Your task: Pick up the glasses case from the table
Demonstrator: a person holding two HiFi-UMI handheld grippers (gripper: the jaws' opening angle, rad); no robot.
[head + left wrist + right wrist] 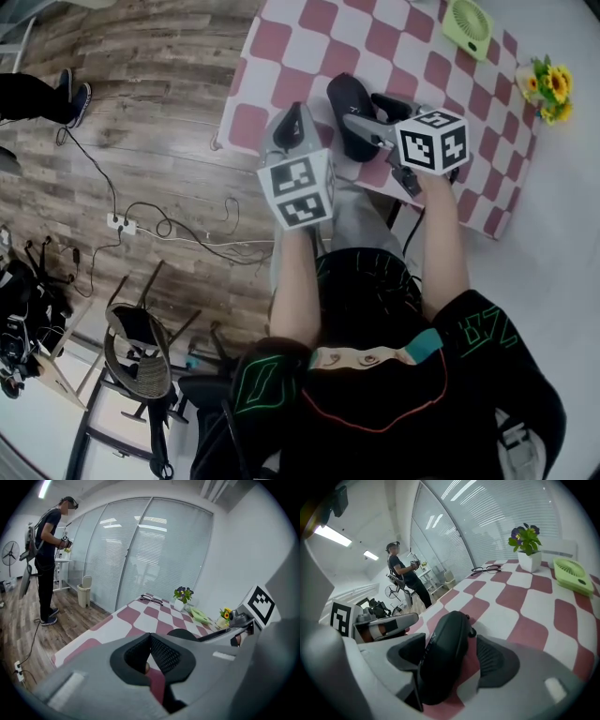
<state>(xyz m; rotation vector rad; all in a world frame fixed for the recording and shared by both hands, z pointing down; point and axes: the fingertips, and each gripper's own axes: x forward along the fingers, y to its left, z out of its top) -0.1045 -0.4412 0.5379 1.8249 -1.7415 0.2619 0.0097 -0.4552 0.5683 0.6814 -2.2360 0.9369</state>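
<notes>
Two tools are down on the surface, which is spread with a red-and-white checked cloth (309, 42). The glasses case (443, 653) lies flat on that cloth. It is a dark, nearly black oblong shell with rounded ends and a smooth, faintly shiny top. A seam runs along its length, and a small nub sticks out of its side near the far end. The right tool (452, 657) straddles the case with its jaws spread wide, one ribbed pad on each side. A strip of cloth shows between the right-hand pad and the case. The other pad sits close to the case's flank, and I cannot tell whether it touches, so nothing is gripped. Just left of the case, the left tool (150, 641) has its pads drawn together at the tips and holds nothing. Beyond the case are a green fan (572, 576), a pot of purple flowers (527, 545) and a pair of spectacles (486, 569).
</notes>
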